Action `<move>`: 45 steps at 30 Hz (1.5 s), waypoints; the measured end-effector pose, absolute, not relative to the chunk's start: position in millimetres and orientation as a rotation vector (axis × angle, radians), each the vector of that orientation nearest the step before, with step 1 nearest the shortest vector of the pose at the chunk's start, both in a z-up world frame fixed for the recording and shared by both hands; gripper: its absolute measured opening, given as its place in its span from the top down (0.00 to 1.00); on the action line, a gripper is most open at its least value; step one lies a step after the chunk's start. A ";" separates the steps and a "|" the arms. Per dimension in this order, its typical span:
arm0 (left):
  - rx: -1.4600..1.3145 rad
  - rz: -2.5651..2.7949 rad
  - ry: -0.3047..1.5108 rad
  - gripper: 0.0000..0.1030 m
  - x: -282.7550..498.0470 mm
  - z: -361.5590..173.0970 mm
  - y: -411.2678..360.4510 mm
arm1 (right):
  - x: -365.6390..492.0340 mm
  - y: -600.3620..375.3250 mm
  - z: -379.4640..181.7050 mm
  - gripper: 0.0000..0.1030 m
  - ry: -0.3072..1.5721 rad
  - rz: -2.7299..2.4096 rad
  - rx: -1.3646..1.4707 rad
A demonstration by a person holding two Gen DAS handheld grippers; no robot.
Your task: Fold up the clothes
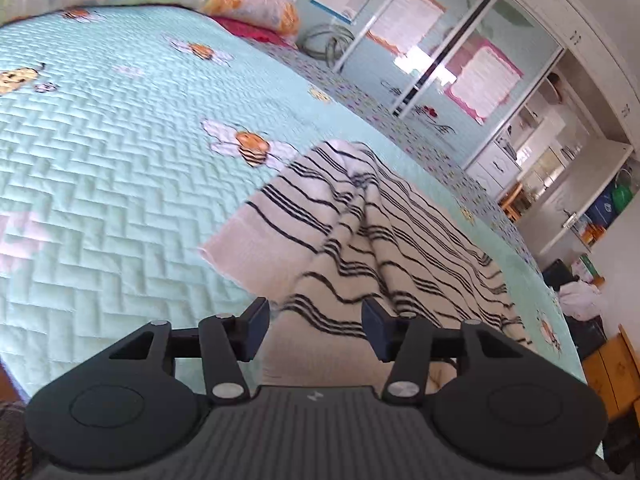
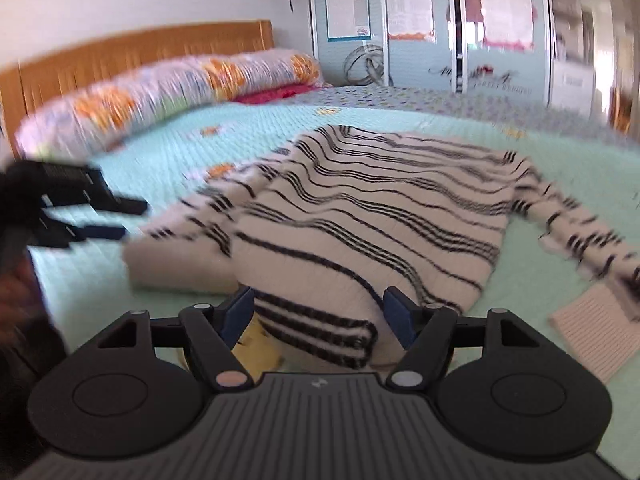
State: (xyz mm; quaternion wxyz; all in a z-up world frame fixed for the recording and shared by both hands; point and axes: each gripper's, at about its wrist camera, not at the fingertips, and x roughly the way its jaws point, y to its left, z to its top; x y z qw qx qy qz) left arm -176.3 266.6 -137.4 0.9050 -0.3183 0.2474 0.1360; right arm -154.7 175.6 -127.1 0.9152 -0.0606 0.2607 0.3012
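the fuzzy white knit sweater with thin black stripes (image 2: 360,216) lies flat on the mint quilted bedspread (image 1: 100,200), long axis running from 6 toward 12 o'clock ahead of the right gripper (image 2: 320,312). that gripper is nearer; its jaws stand apart, clamping nothing, the hem just beyond. the left gripper (image 1: 316,324), also apart and empty, faces the folded sleeve side.

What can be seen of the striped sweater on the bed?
The sweater is white and fuzzy-looking with thin black stripes in groups. It lies spread and rumpled on the pale green quilt, one sleeve stretched out to the right with a ribbed cuff, the other side folded inward. Neither gripper's pads press on it.
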 end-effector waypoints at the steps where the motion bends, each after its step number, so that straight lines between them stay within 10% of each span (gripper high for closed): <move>1: -0.656 0.281 0.518 0.42 -175.6 -140.2 269.7 | -155.0 178.5 -131.2 0.30 0.533 0.602 -0.164; 17: -0.883 0.363 0.504 0.45 -130.9 -175.1 335.5 | -132.0 194.6 -162.2 0.27 0.631 0.552 -0.152; 20: -0.779 0.322 0.552 0.92 -110.5 -173.4 332.0 | -131.7 195.8 -161.7 0.26 0.637 0.552 -0.155; 33: -0.480 0.693 0.299 0.90 -82.0 -89.3 432.9 | -129.3 192.0 -157.7 0.28 0.664 0.561 -0.119; 39: -0.676 0.708 0.406 0.49 -96.4 -103.0 467.0 | -127.3 187.8 -157.1 0.26 0.670 0.558 -0.068; 45: -0.765 0.334 0.519 0.49 -146.0 -144.0 393.1 | -122.6 180.9 -156.4 0.27 0.680 0.570 -0.005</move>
